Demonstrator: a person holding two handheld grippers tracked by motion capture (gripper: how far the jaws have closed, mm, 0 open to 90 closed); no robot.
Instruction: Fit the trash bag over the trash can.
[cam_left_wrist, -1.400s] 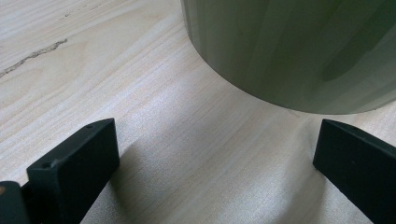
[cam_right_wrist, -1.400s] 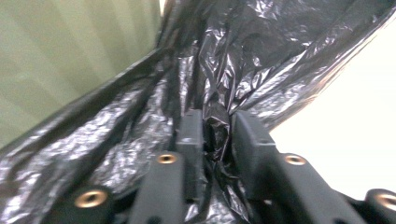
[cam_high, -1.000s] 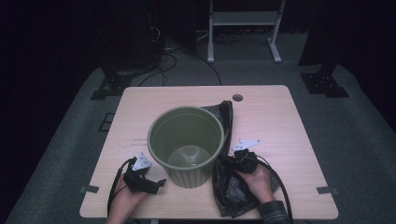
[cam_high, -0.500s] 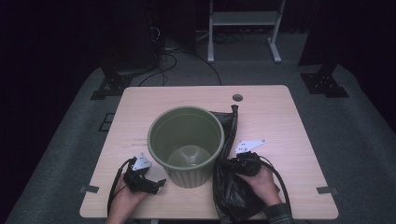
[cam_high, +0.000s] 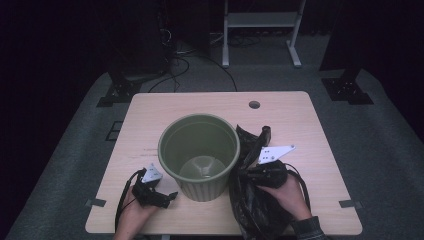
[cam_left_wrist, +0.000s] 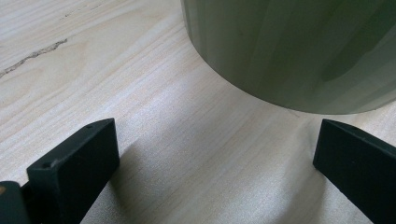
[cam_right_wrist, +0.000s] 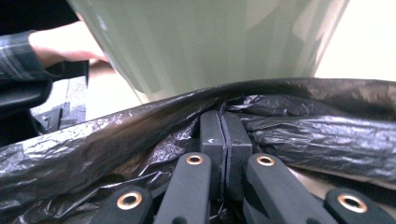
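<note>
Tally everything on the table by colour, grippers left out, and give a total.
Green: 1, the round green plastic bin
Black: 1, the crumpled black plastic bag
Total: 2, both on the light wooden table

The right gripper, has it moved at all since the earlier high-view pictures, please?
Yes. The right gripper, shut on the black bag, has lifted, its grey plate now farther right of the green bin, which stayed put.
</note>
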